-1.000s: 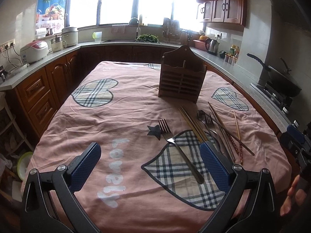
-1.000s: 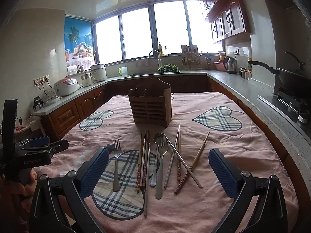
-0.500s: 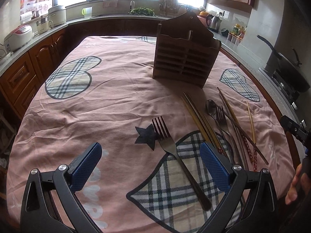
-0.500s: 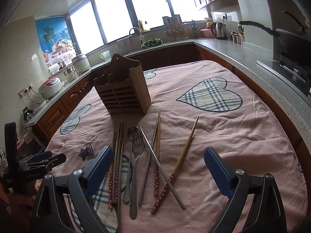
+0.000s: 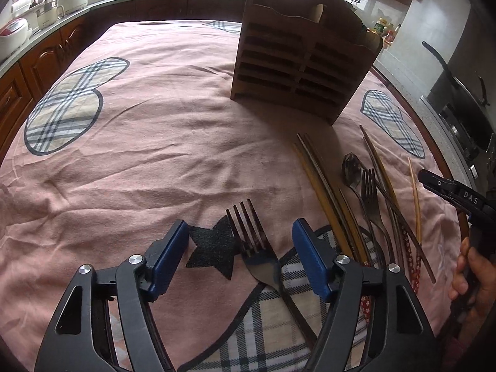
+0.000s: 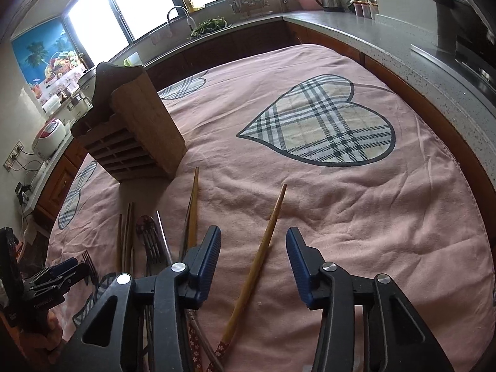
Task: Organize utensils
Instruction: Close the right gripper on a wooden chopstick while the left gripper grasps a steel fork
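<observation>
The left hand-held gripper (image 5: 240, 246) has been closing but is released: its pads straddle the fork (image 5: 252, 241) head without touching it. The fork lies flat on the desk (image 5: 148, 142) at 6 o'clock of the holder (image 5: 297, 62). It is probably stiff, light and slippery; take it at the neck.

The right hand-held gripper (image 6: 253, 259), likewise narrowing and released, straddles a chopstick (image 6: 263, 248). This looks thin and liable to roll; grasp mid-shaft.
</observation>
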Demonstrator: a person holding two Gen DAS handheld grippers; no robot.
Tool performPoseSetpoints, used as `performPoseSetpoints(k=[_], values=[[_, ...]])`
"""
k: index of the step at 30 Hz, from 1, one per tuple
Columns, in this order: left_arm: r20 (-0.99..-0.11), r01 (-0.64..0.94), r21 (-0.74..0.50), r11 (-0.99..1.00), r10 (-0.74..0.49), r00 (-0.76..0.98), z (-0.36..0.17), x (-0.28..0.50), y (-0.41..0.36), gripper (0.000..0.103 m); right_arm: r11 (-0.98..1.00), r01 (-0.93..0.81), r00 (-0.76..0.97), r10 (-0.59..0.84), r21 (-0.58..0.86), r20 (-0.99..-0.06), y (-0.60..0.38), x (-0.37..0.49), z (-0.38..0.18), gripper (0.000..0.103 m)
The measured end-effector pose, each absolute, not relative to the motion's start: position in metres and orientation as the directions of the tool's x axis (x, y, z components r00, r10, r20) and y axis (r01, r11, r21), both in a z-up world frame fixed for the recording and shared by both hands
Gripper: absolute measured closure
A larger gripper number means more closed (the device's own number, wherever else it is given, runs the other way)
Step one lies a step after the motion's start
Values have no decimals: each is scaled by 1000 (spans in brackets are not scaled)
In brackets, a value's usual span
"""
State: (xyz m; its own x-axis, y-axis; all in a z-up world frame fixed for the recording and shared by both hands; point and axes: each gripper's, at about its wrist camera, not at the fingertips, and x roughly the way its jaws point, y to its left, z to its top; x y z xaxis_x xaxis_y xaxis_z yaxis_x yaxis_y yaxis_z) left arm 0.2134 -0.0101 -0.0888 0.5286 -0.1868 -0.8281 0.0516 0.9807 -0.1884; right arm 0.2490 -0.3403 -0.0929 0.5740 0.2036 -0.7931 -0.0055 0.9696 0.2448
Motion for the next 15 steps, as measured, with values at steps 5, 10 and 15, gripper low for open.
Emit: performPoseSetpoints(k=[5, 10, 15], values=[[-834, 86, -200, 976, -215, 508, -94, 222, -20, 66, 971, 13, 536, 196, 240, -821, -345, 271, -109, 71], [-824, 109, -215, 971, -240, 514, -95, 226, -19, 85, 968, 21, 520, 204, 252, -830, -350, 284, -117, 93], [-805, 147, -244, 959, -285, 521, -90, 226, -20, 97, 961, 9, 543, 229, 278, -808, -352, 281, -108, 97]])
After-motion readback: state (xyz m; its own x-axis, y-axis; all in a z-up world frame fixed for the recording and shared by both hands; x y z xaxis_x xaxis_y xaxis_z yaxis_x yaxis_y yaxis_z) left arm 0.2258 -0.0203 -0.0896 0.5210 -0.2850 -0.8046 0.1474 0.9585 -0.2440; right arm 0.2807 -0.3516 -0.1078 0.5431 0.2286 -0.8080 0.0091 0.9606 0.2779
